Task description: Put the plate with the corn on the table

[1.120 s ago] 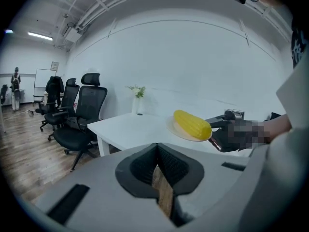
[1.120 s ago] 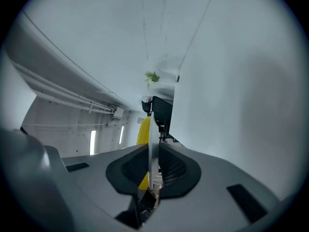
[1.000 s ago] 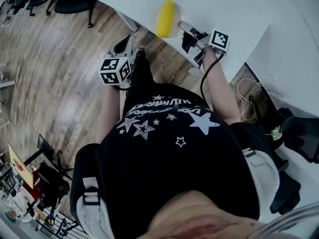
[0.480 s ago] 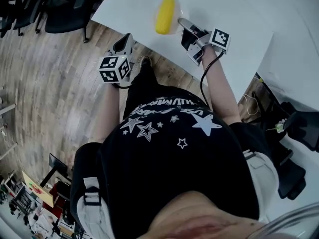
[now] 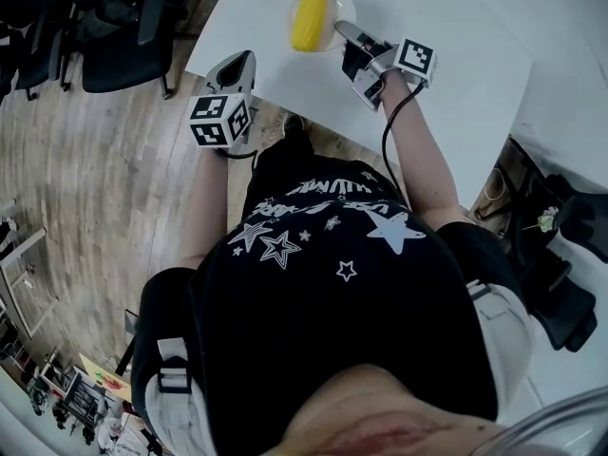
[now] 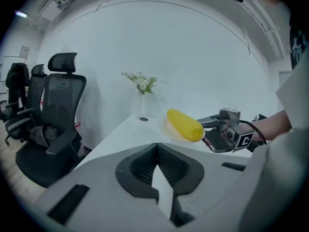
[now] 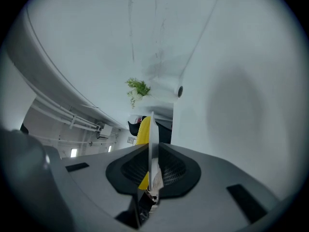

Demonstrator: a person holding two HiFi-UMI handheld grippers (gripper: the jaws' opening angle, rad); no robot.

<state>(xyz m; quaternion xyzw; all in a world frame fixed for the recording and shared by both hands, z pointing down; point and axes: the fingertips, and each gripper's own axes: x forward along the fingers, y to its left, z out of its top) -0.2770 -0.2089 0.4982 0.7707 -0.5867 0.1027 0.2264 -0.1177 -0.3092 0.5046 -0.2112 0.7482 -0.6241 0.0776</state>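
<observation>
Fingers [image 7: 126, 170] of the right gripper [image 5: 348, 38] are closed tight on the rim of the plate [image 7: 151, 129]. The plate shows edge-on between them as a thin pale line, and only a narrow strip of its edge is pinched. Beyond the fingertips the plate extends forward, and the yellow corn [image 5: 311, 14] lies across it, just past the tips and to their left in the right gripper view. Plate and corn are over the white table [image 5: 456, 65], ahead of the fingers. Whether the plate's underside touches the table or hangs just above it cannot be told from any view.

On the left gripper [image 5: 237, 65] the fingers are drawn together at their tips, with nothing between the ribbed pads. They sit at the near edge of the table, well apart from the plate. From these fingers, the corn and plate lie ahead and slightly to the right, with the right gripper reaching in from the right to hold the rim. Farther ahead of the left fingers, beyond the plate, a small vase of white flowers [image 6: 141, 93] stands on the table. Off to their left, beside the table, are black office chairs [image 6: 60, 110] on the wooden floor [image 5: 85, 179].
</observation>
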